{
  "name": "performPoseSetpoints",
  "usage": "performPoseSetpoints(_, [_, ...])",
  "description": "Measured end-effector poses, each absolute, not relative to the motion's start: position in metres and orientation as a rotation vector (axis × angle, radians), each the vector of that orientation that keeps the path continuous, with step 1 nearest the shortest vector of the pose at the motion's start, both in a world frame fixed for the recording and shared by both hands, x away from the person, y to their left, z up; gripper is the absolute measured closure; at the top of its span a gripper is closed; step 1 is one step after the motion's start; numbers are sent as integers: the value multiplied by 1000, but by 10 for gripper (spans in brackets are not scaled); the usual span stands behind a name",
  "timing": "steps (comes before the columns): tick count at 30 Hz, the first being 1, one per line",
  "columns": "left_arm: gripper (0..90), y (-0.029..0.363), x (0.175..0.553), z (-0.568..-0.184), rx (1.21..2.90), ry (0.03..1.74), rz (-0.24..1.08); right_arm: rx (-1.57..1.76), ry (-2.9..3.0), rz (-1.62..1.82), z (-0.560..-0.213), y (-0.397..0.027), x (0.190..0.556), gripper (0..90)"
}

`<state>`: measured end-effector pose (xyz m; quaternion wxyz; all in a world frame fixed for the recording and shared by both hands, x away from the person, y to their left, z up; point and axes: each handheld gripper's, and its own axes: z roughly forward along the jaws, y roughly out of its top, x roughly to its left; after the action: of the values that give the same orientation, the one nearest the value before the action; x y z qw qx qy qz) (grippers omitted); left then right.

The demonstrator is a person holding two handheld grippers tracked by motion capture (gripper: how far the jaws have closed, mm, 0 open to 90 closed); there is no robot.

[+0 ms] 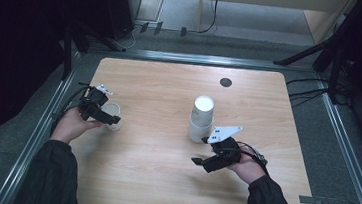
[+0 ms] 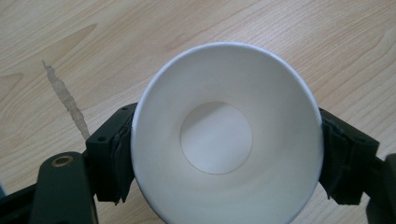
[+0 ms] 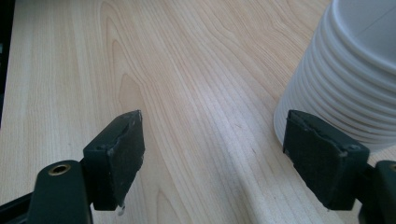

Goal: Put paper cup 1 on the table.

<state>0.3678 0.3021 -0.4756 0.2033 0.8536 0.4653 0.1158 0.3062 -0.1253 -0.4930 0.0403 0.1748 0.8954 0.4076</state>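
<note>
1. Nearest, the right claw (image 1: pixel 202 160) sits at about five o'clock on the counter (image 1: pixel 161 180); its jaws stand wide with nothing between them, probably held ready beside the stack of cups (image 1: pixel 201 119) for the next pull.
2. At nine o'clock, the left claw (image 1: pixel 106 117) brackets a single paper cup (image 1: pixel 112 114) standing upright on the wood; in the left gripper view the pads (image 2: pixel 122 154) sit right at the cup's (image 2: pixel 227 135) sides, and whether they press or have let go I cannot tell (the rim looks round, not squeezed).
3. The high view gives the layout: single cup well apart from the stack; the right gripper view instead shows the stack's (image 3: pixel 355 79) many nested rims, just beyond its one o'clock jaw.
4. Farthest, a dark round grommet (image 1: pixel 225 82) lies near twelve o'clock.
</note>
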Motion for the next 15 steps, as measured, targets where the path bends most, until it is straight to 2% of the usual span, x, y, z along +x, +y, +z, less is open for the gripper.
performPoseSetpoints(5, [131,301,368,-477,2381,1294,294,530,2751,1240,-493,-124,306,212])
performPoseSetpoints(15, [105,305,365,-467,2340,1296,277,535,2744,1249,-493,-125,306,212])
